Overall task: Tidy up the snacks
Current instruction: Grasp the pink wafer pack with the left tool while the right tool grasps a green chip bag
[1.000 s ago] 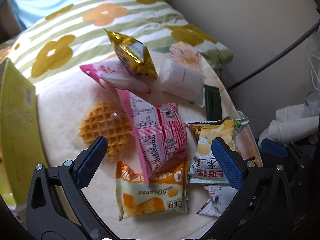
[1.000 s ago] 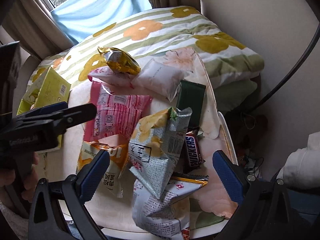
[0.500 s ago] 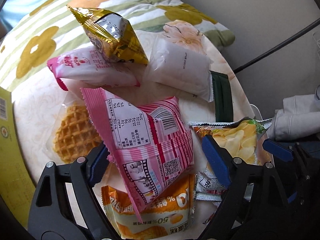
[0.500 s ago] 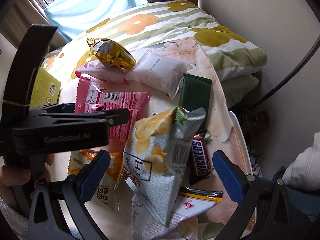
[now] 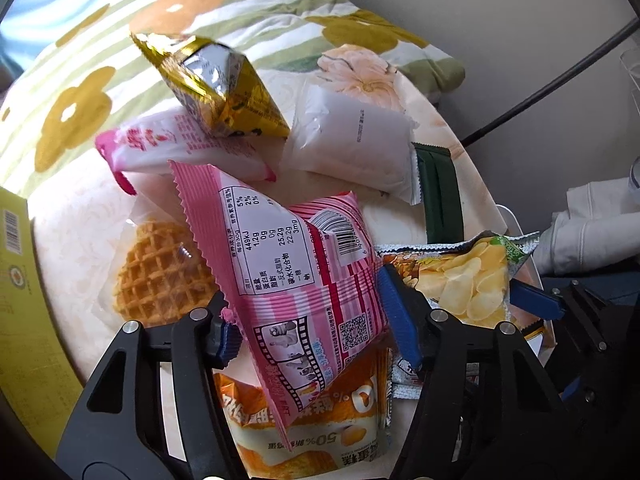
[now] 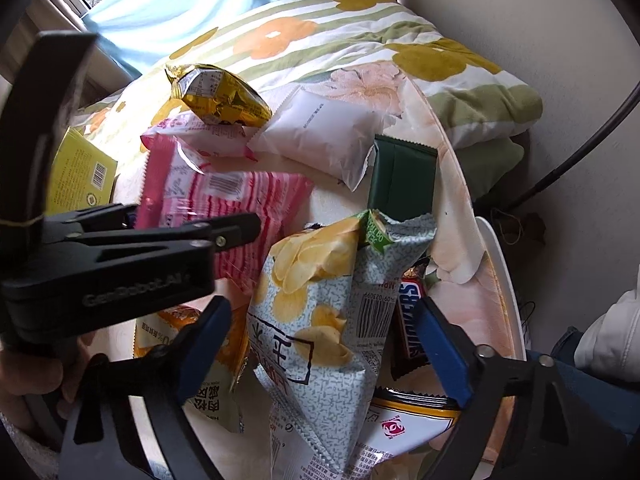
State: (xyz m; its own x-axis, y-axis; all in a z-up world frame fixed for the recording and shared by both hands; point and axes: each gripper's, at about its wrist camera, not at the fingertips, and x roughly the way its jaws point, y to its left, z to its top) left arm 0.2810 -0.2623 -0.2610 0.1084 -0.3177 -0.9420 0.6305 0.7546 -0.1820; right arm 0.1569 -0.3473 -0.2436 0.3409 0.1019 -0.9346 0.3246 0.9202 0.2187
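A pile of snack packets lies on a round table [image 5: 80, 216]. My left gripper [image 5: 312, 316] is shut on the pink striped packet [image 5: 296, 276], with a pad on each side of it; the packet also shows in the right wrist view [image 6: 240, 192], with the left gripper [image 6: 132, 248] over it. My right gripper [image 6: 320, 348] is around the blue-grey potato chip bag [image 6: 320, 320] with its pads close to the bag's sides; whether they press it I cannot tell. The chip bag shows at the right of the left wrist view [image 5: 464, 276].
Around lie a gold packet [image 5: 216, 88], a white packet [image 5: 356, 144], a pink-white packet [image 5: 180, 148], a waffle [image 5: 160, 272], an orange bag [image 5: 312, 432], a green bar [image 6: 400, 176], a Snickers bar [image 6: 412, 320]. A yellow box [image 5: 16, 280] stands left. A flowered quilt [image 6: 360, 28] lies behind.
My left gripper moved forward and closed on the pink striped packet. My right gripper moved in around the chip bag and narrowed.
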